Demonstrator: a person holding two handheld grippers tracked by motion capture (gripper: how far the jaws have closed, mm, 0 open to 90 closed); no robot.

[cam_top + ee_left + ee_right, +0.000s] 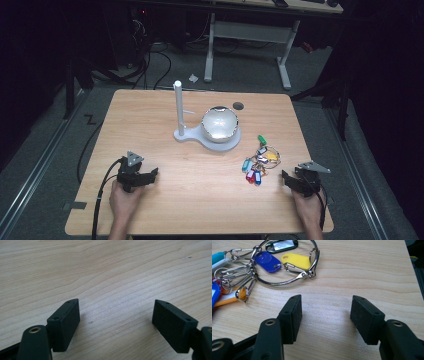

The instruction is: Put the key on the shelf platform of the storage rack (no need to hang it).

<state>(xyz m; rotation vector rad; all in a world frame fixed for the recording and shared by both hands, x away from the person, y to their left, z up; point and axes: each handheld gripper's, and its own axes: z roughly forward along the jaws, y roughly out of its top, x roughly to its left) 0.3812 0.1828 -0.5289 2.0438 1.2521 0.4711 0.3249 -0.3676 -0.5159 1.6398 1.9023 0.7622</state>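
A large metal key ring (287,282) with several coloured plastic tags lies on the wooden table (165,130), right of centre in the high view, where the bunch of tags (259,162) spreads out. My right gripper (295,181) rests near the table's front right, just right of the bunch; in its own view my right gripper (325,315) stands open over bare wood, the ring a short way beyond its left jaw. My left gripper (142,176) sits at the front left. In the left gripper view my left gripper (116,317) is open with only wood grain between its jaws.
A white stand with an upright post (178,107) and a shiny metal bowl (220,123) sits at the table's middle back. A dark round cable hole (238,105) lies behind it. The table's right edge (409,270) runs close to the right gripper.
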